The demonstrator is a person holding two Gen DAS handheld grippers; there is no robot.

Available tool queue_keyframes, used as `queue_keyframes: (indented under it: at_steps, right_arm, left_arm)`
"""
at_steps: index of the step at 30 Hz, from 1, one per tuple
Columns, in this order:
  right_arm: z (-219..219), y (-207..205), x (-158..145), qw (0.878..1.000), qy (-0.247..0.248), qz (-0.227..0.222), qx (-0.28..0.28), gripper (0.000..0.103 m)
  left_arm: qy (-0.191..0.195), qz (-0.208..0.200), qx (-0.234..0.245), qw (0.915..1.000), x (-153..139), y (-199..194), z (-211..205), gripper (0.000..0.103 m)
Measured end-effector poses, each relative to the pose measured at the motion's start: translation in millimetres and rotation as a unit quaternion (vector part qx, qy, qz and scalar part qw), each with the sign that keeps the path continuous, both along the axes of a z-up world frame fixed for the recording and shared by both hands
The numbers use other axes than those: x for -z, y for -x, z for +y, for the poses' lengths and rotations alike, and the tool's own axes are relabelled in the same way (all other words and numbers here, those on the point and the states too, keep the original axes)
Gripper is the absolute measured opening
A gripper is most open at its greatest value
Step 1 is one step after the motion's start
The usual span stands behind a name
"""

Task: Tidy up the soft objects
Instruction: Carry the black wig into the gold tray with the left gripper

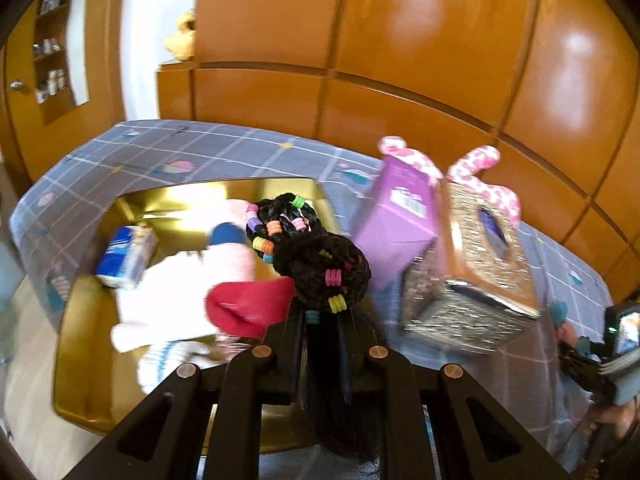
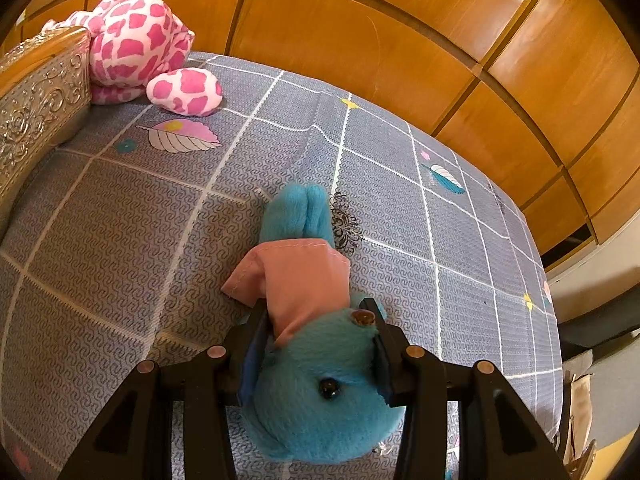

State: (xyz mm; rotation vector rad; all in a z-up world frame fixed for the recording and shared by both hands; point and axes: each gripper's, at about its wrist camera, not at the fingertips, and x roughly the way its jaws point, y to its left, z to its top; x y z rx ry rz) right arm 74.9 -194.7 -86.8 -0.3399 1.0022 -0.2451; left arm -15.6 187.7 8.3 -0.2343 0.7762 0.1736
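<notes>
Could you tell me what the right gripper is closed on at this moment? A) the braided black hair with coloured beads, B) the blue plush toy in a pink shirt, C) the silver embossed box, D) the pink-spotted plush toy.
B: in the right wrist view the right gripper has its pads pressed on either side of the blue plush toy, which lies on the grey checked bedsheet.

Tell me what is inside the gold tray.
In the gold tray lie a blue-and-white packet, a pink-white soft toy and a red cloth piece. The black beaded hair bundle and left tongs cover the tray's near right part.
</notes>
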Motion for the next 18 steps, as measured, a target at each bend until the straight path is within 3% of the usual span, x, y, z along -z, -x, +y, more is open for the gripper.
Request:
queue_keyframes:
  at_steps: [9,18]
  right_arm:
    - [0,0,0,1.000,0.001,0.000,-0.001,0.045]
    - [0,-1,0,1.000,0.008,-0.002,-0.003,0.045]
  left_arm:
    - [-0.013,0.013,-0.080,0.9966,11,20,56,0.015]
    - [-0.016,0.028,-0.126,0.9915,27,30,83,0.015]
